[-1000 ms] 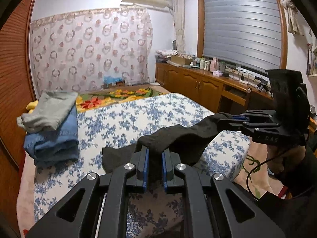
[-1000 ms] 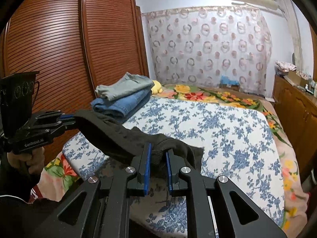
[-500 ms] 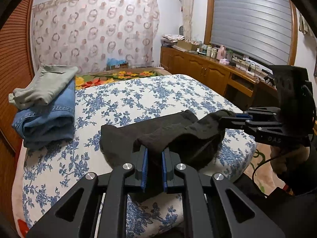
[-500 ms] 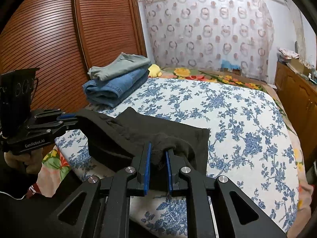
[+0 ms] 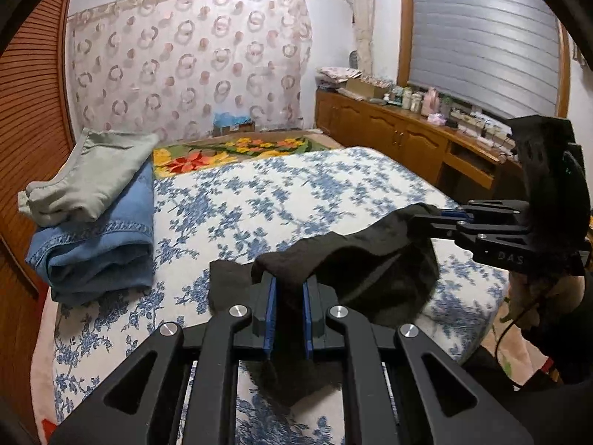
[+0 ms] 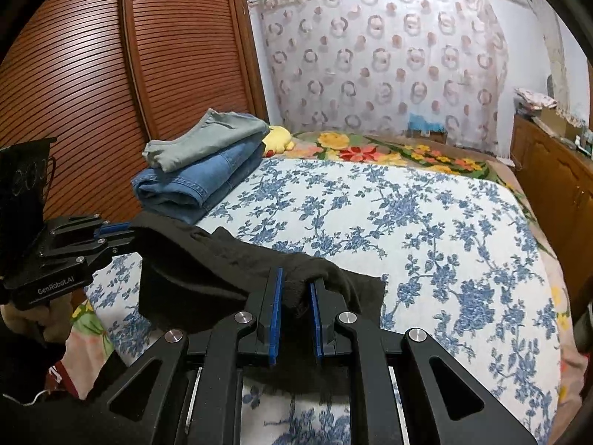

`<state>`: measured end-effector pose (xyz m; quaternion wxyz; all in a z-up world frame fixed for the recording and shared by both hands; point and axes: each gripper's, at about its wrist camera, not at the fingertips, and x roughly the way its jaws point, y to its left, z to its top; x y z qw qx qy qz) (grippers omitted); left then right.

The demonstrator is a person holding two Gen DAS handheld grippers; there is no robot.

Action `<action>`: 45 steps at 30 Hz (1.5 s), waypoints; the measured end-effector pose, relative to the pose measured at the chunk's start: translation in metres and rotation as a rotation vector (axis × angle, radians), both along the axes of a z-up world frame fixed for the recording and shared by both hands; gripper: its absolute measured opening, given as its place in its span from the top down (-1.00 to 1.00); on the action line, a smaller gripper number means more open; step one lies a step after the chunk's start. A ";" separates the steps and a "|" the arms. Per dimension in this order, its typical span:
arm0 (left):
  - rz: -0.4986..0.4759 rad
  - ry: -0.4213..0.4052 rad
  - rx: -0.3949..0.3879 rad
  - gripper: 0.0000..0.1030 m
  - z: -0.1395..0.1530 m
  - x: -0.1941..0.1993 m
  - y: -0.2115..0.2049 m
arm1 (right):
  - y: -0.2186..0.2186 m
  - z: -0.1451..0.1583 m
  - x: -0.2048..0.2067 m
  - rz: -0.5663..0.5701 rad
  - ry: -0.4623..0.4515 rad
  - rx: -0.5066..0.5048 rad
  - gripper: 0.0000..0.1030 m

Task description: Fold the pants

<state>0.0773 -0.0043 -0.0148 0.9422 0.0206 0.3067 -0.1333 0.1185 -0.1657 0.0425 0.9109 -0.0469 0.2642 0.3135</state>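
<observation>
A pair of black pants (image 5: 370, 267) (image 6: 207, 270) hangs between my two grippers over the near edge of the bed, its lower part resting on the blue-flowered bedspread (image 5: 281, 200) (image 6: 426, 230). My left gripper (image 5: 289, 289) is shut on one end of the top edge; it also shows at the left of the right wrist view (image 6: 122, 233). My right gripper (image 6: 296, 289) is shut on the other end and appears at the right of the left wrist view (image 5: 433, 218). The cloth sags between them.
A folded stack of blue jeans (image 5: 100, 244) (image 6: 200, 178) with grey-green pants (image 5: 92, 174) (image 6: 207, 137) on top lies at the bed's far left by the slatted wardrobe (image 6: 111, 92). A wooden cabinet (image 5: 407, 141) runs along the right. A yellow plush toy (image 6: 278, 139) sits behind the stack.
Both grippers have moved forward over the bed and lower, carrying the black pants. More of the cloth now rests on the bedspread.
</observation>
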 end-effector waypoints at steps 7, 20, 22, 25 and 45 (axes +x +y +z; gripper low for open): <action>0.025 0.008 -0.008 0.35 -0.011 0.002 0.004 | 0.011 -0.013 0.011 -0.008 0.036 -0.030 0.74; 0.054 0.081 -0.039 -0.24 -0.040 -0.006 0.022 | 0.017 -0.017 0.022 -0.011 0.039 -0.041 0.74; 0.050 0.092 -0.033 -0.24 -0.042 -0.006 0.021 | 0.016 -0.017 0.022 -0.017 0.038 -0.034 0.71; 0.052 0.105 -0.019 -0.24 -0.046 -0.005 0.018 | 0.012 -0.017 0.021 -0.039 0.032 -0.029 0.52; 0.082 0.128 0.046 -0.24 -0.050 0.024 0.022 | 0.012 -0.029 0.041 0.000 0.064 -0.151 0.20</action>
